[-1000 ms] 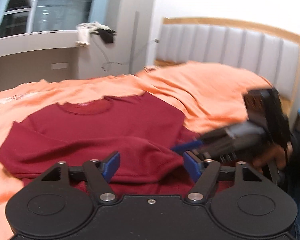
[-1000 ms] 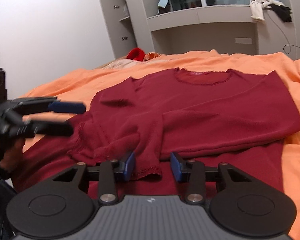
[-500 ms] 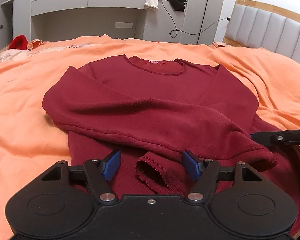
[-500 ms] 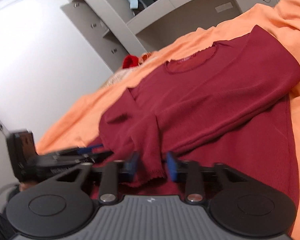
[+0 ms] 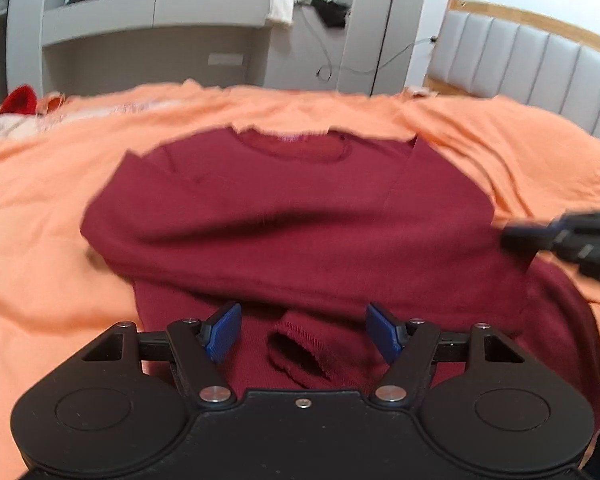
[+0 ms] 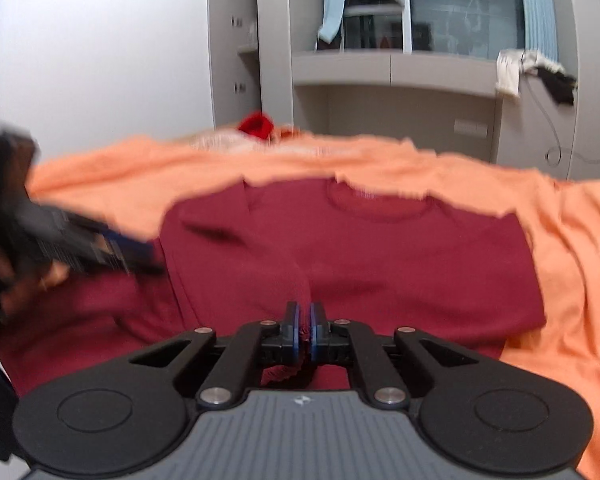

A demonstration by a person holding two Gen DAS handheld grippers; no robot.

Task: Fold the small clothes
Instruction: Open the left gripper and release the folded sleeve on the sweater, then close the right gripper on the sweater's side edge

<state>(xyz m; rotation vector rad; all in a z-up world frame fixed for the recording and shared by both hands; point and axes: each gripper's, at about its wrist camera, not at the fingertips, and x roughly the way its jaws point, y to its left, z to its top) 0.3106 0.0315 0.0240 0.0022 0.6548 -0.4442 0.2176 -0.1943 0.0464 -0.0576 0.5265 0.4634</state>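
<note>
A dark red long-sleeved top (image 5: 300, 216) lies flat on the orange bedspread (image 5: 40, 200), neck away from me, with both sleeves folded across its body. My left gripper (image 5: 302, 334) is open, just above the hem, with a sleeve cuff (image 5: 300, 350) lying between its blue pads. My right gripper (image 6: 304, 322) is shut on the other sleeve's cuff (image 6: 298, 292), which rises a little off the top (image 6: 380, 264). The left gripper appears blurred at the left of the right wrist view (image 6: 80, 244); the right gripper shows at the right edge of the left wrist view (image 5: 572, 236).
The orange bedspread (image 6: 572, 240) covers the whole bed. A padded grey headboard (image 5: 540, 64) stands at the right. Grey cabinets and a shelf (image 5: 148, 40) line the far wall. A red item (image 6: 256, 124) and pale clothes lie at the bed's far edge.
My right gripper has closed on the sleeve cuff, having been open around it before. My left gripper has stayed open over the other cuff. Both views have swung.
</note>
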